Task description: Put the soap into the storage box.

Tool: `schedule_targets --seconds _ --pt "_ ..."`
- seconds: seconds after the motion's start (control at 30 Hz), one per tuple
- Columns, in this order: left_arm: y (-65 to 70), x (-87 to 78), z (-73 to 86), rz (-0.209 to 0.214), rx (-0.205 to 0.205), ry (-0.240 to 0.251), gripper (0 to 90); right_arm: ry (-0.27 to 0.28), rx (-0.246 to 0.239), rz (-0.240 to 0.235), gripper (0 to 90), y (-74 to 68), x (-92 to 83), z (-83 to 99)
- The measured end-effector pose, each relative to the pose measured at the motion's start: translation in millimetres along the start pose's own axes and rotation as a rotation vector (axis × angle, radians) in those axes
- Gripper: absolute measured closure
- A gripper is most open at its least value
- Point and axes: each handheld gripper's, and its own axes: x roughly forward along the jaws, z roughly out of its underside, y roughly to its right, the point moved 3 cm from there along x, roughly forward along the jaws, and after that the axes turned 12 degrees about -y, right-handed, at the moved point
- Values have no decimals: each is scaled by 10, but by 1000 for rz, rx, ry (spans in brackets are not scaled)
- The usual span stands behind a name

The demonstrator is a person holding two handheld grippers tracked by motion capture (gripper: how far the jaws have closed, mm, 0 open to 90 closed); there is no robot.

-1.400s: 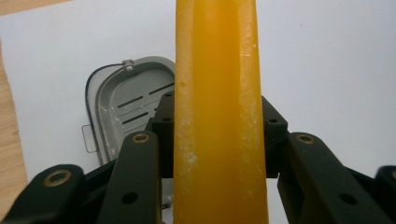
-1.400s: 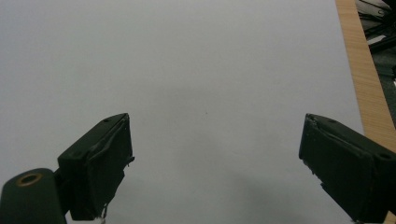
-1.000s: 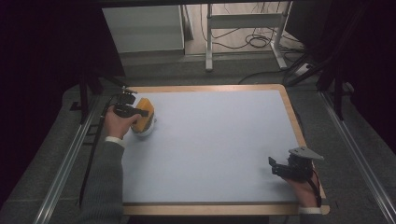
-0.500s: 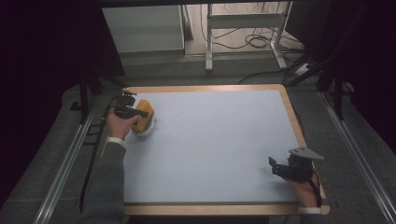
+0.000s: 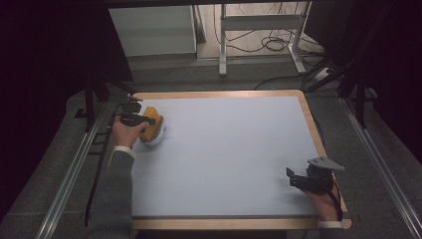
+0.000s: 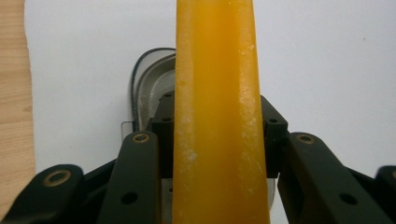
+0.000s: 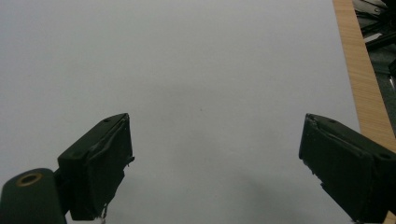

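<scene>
A thick orange-yellow slab (image 5: 152,123) stands on edge at the far left of the white mat (image 5: 234,149). My left gripper (image 5: 143,121) is shut on it. In the left gripper view the slab (image 6: 219,93) rises between the two black jaws, which press on both its sides. Beneath and behind it lies a pale, clear dish (image 6: 148,86) with a dark rim, seen as a white shape (image 5: 153,140) from above. My right gripper (image 5: 294,179) rests at the mat's near right corner. Its jaws (image 7: 215,158) stand wide open with only bare mat between them.
A wooden frame (image 5: 219,94) borders the mat. Metal rails (image 5: 67,184) run along both sides of the table. Behind it stand a white cabinet (image 5: 152,30), a metal stand (image 5: 259,35) and cables (image 5: 271,44) on the floor.
</scene>
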Motion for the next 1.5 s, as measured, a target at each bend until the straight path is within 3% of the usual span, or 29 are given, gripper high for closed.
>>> schedule_targets --seconds 0.5,0.63,0.7,0.97,1.1,1.17,1.2,1.23,1.33,1.4,1.5 --pt "-15 84 -50 -1 -9 -11 608 -4 2 -1 96 3 7 3" --pt "-7 104 -65 2 -8 -6 606 -6 1 1 95 6 14 8" --pt "0 74 -73 -1 -11 20 604 -6 3 1 96 9 14 9" --pt "9 -21 -65 -4 0 33 442 -6 -1 0 96 -1 18 8" --pt "24 -88 -40 -30 31 57 366 -6 -2 2 96 -3 18 8" --pt "26 -222 -20 -57 52 121 316 -8 -3 0 95 -5 17 8" --pt "26 -222 -20 -57 52 121 318 -8 -3 0 95 -5 17 8" --pt "37 -329 5 -46 65 154 312 -7 -3 1 95 -4 19 8" --pt "95 -427 60 -28 100 173 305 -9 -5 1 95 0 22 8" --pt "183 -469 144 6 157 166 267 -8 -5 0 95 -8 22 5" --pt "265 -474 229 42 192 164 263 -7 -8 -2 95 -17 15 0"
